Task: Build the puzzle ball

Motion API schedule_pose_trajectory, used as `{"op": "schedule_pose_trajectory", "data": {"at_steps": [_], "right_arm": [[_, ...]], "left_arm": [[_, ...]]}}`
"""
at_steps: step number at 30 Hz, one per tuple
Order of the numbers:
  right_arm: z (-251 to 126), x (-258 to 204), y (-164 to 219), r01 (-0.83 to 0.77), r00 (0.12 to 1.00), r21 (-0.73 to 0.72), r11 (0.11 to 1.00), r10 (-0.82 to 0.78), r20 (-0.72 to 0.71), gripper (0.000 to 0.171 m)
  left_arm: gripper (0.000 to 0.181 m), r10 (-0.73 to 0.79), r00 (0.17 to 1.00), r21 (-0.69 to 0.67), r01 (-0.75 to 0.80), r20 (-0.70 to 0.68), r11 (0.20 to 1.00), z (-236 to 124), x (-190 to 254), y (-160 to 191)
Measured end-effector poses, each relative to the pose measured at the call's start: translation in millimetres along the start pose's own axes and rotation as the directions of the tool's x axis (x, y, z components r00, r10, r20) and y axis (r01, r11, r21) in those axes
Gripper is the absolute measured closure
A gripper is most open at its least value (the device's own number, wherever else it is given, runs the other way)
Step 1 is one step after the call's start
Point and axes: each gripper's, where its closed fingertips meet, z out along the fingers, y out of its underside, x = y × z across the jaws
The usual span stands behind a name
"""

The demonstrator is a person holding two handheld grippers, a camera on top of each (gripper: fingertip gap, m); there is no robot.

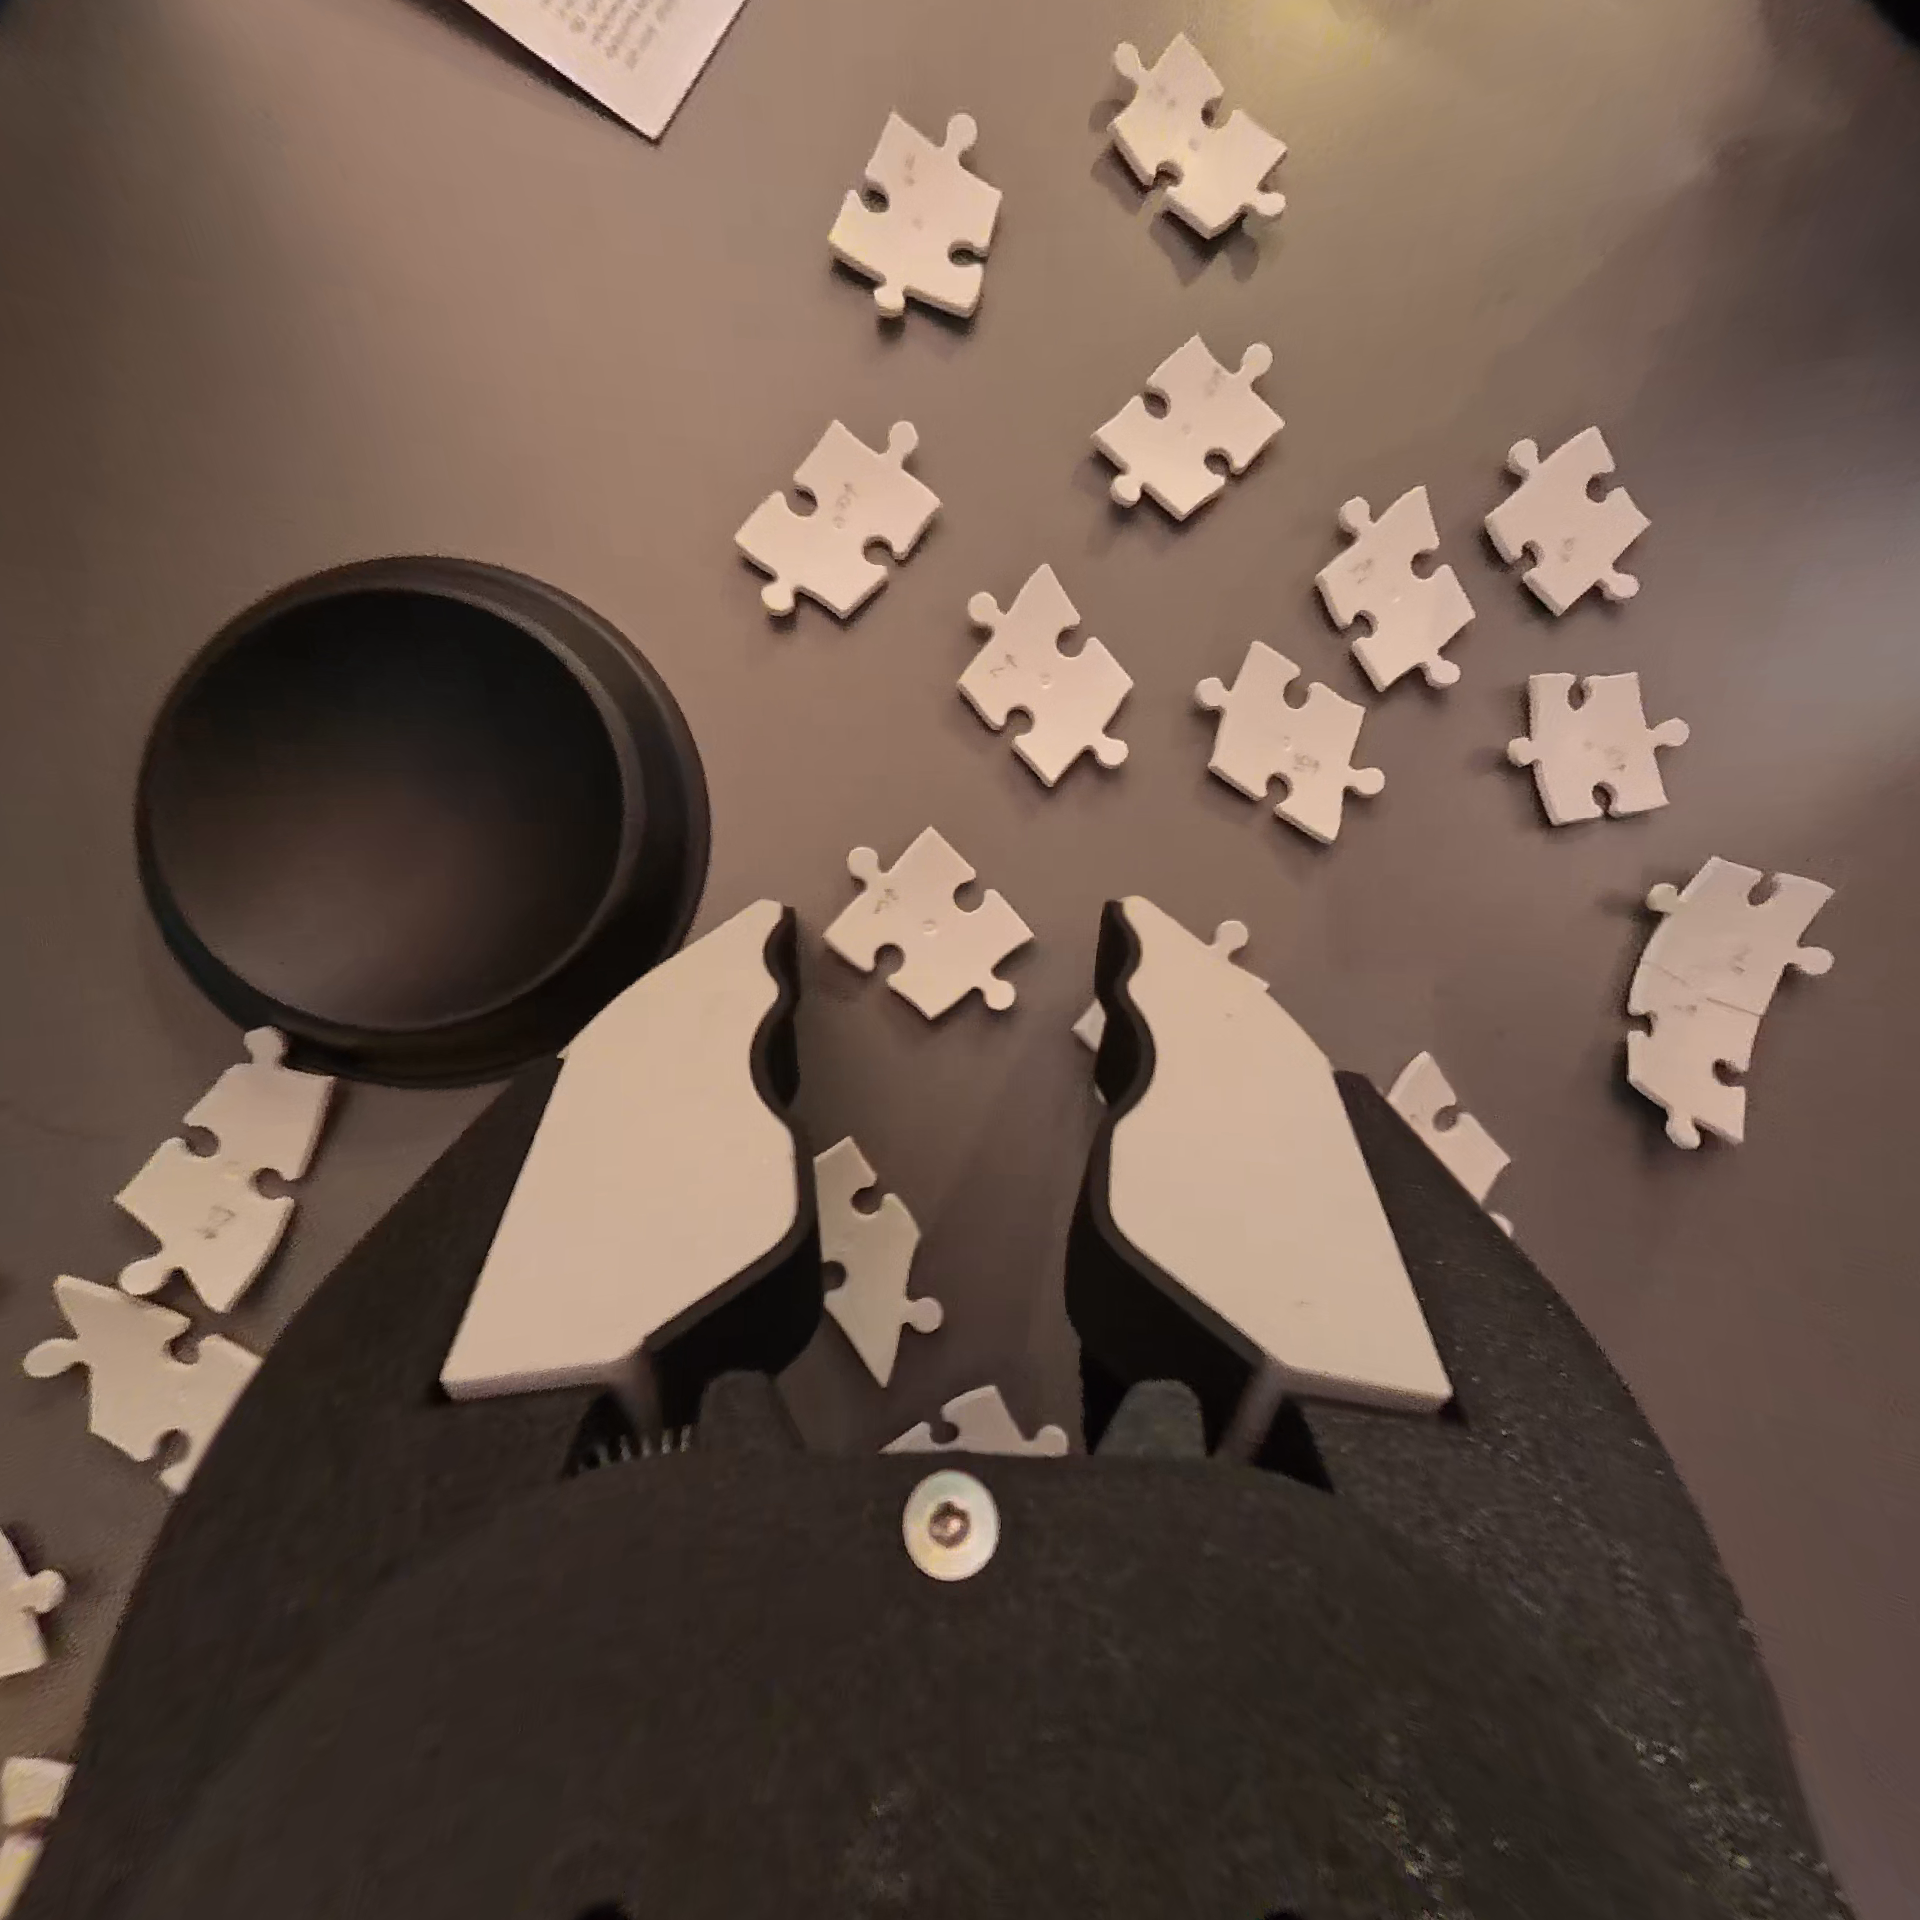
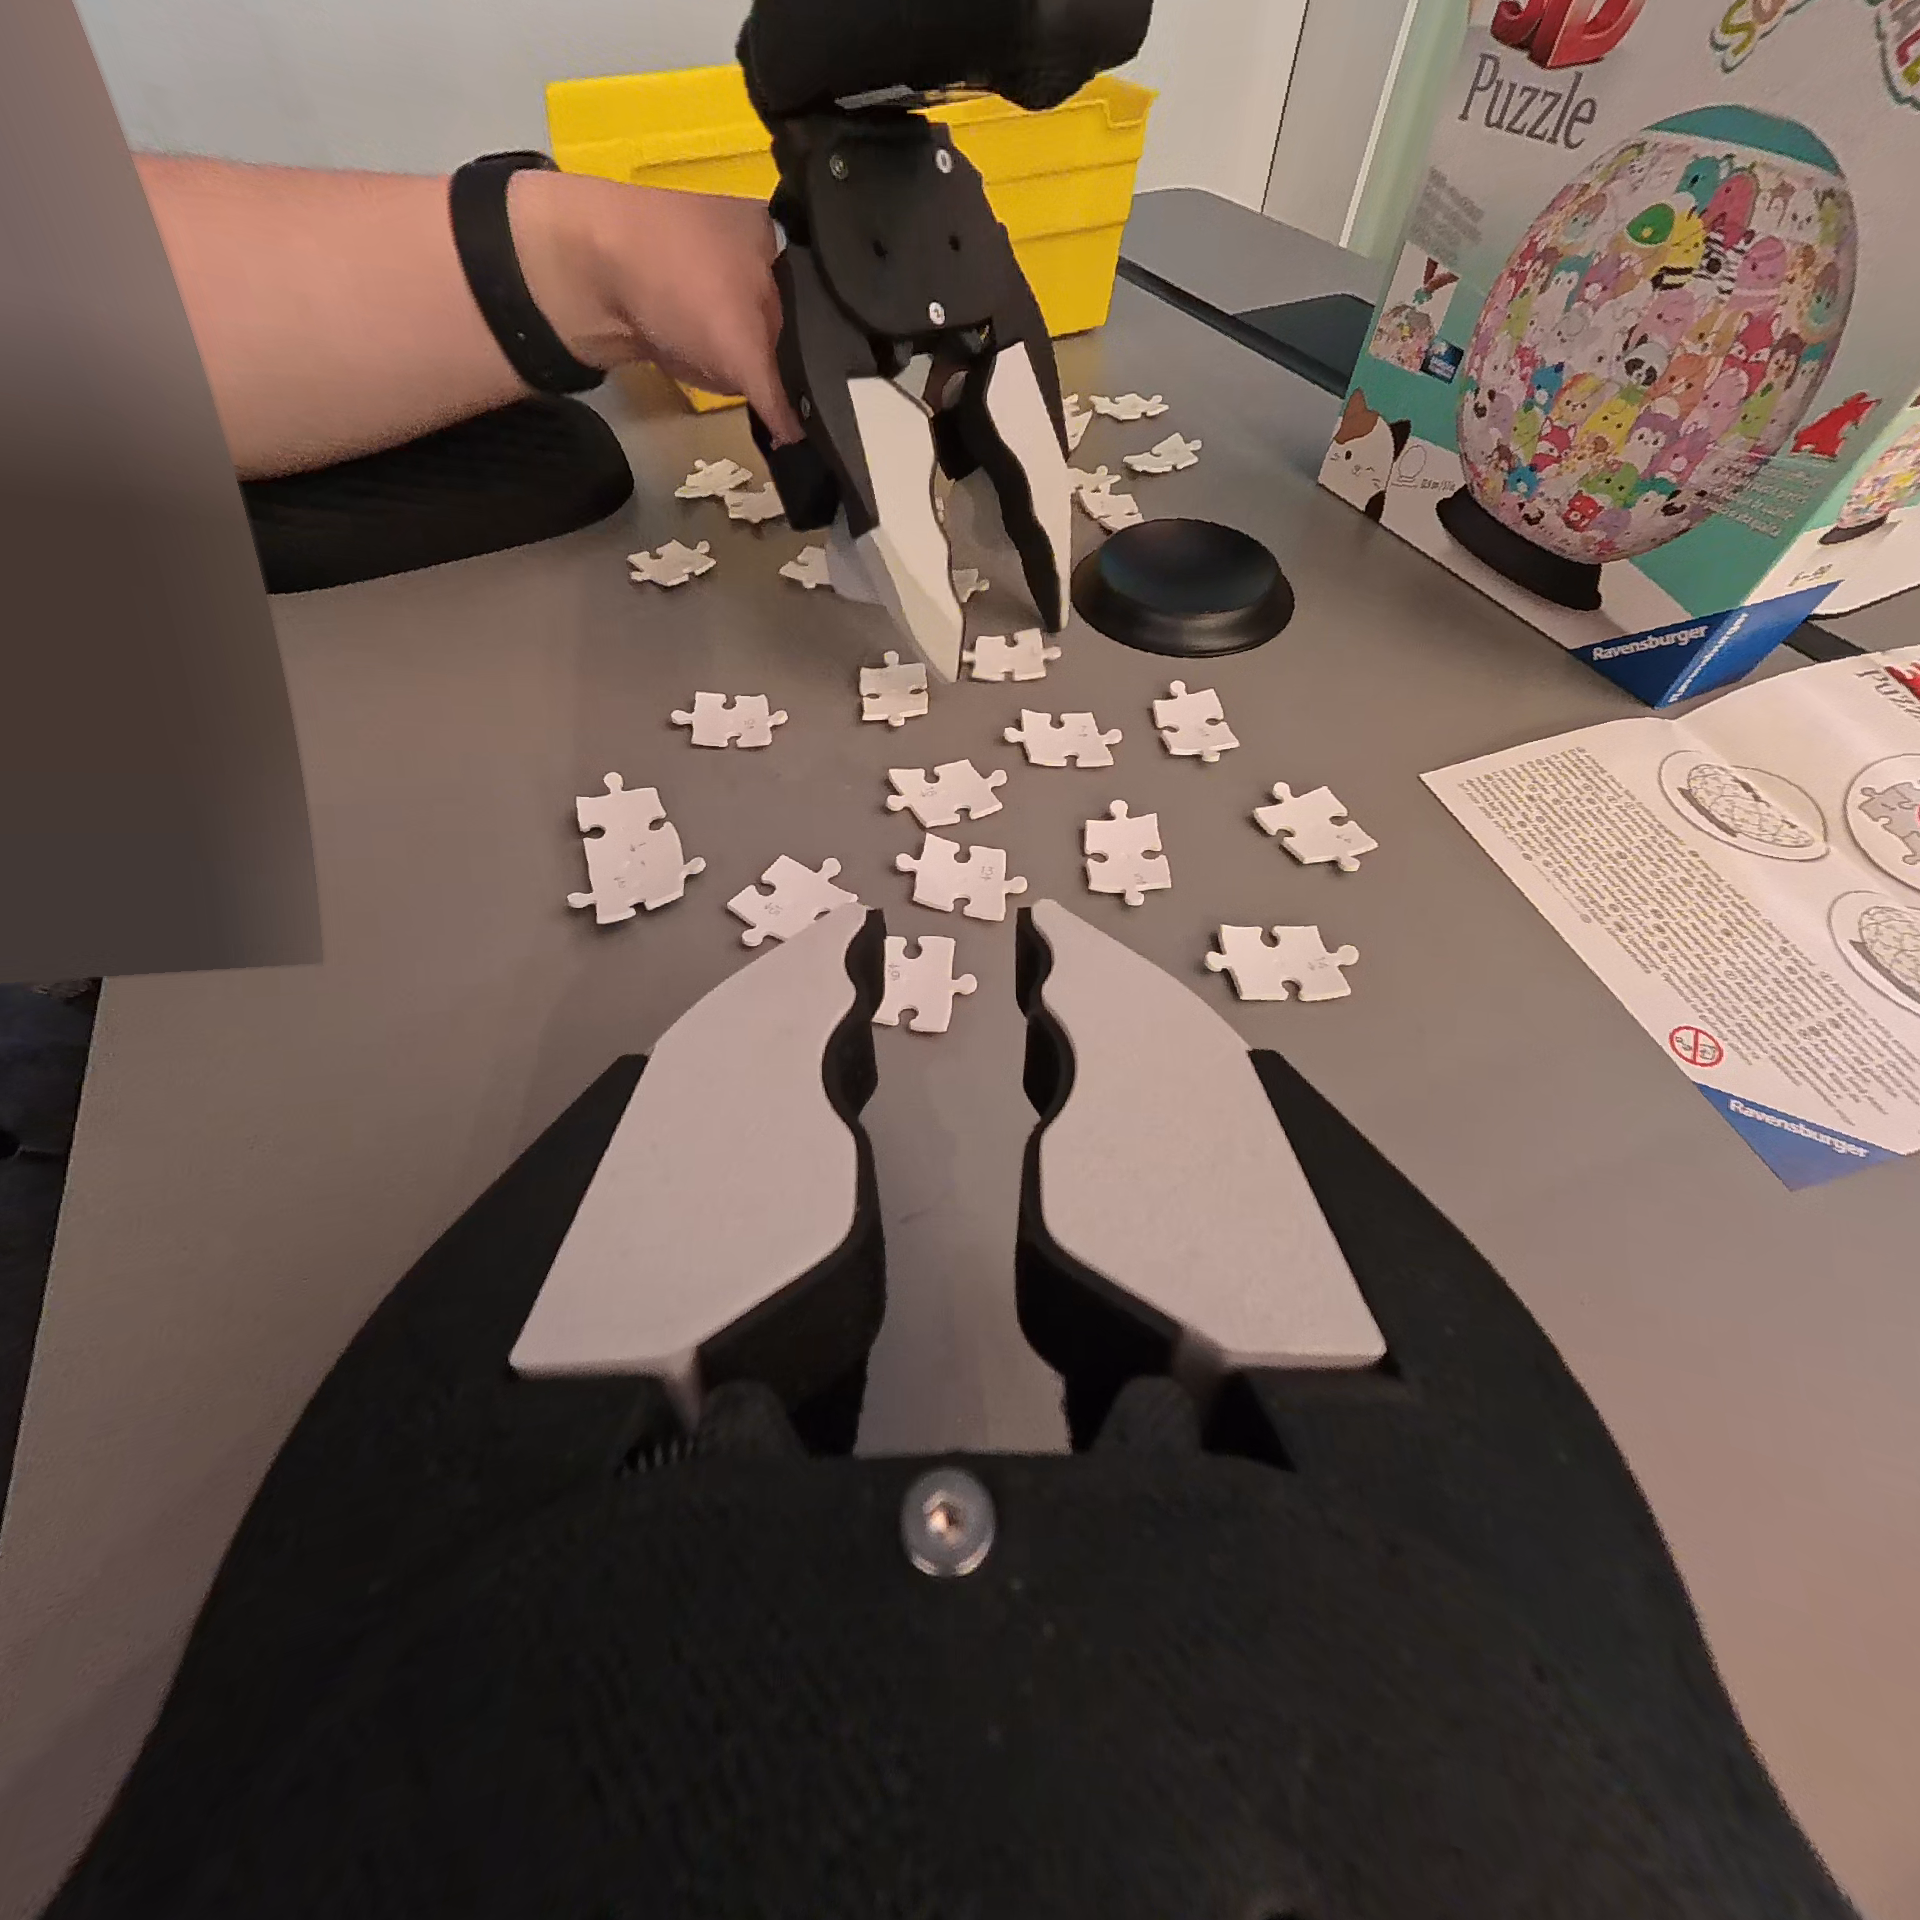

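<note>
1. Tongs: the left tongs (image 2: pixel 997 639) hang point-down, spread wide and empty, over a flat white cardboard puzzle piece (image 2: pixel 1010 656) on the grey bench (image 2: pixel 1455 1195), beside the round black plastic stand (image 2: pixel 1182 587).
2. Right tongs (image 2: pixel 950 925), narrowly parted and empty, sit farther back.
3. Count: roughly twenty loose pieces, one joined pair (image 2: pixel 631 852), one stand.

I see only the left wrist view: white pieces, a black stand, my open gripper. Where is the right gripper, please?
Observer: The right gripper faces your left gripper across the loose pieces. It is open and holds nothing.
Operator: Is the puzzle box on the table?
Observer: Yes. The puzzle box stands upright just past the black stand.
Operator: What is the paper at my top edge?
Observer: An instruction leaflet, lying unfolded and flat in front of the box, with round drawings on it.
</note>
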Motion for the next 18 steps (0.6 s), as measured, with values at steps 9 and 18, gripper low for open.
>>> {"op": "schedule_pose_trajectory", "data": {"at_steps": [9, 18], "right_arm": [[-0.5, -0.2, 0.0, 0.000, 1.000, 0.000, 1.000, 0.000, 0.000, 0.146], [0.7, -2.8, 2.0, 0.011, 1.000, -0.013, 1.000, -0.010, 0.010, 0.146]], "left_arm": [[0.151, 0.144, 0.988, -0.070, -0.139, 0.062, 0.988, 2.5, 2.6, 3.5], [0.141, 0.234, 0.971, -0.082, -0.230, 0.042, 0.970, -0.4, 5.7, 7.1]]}}
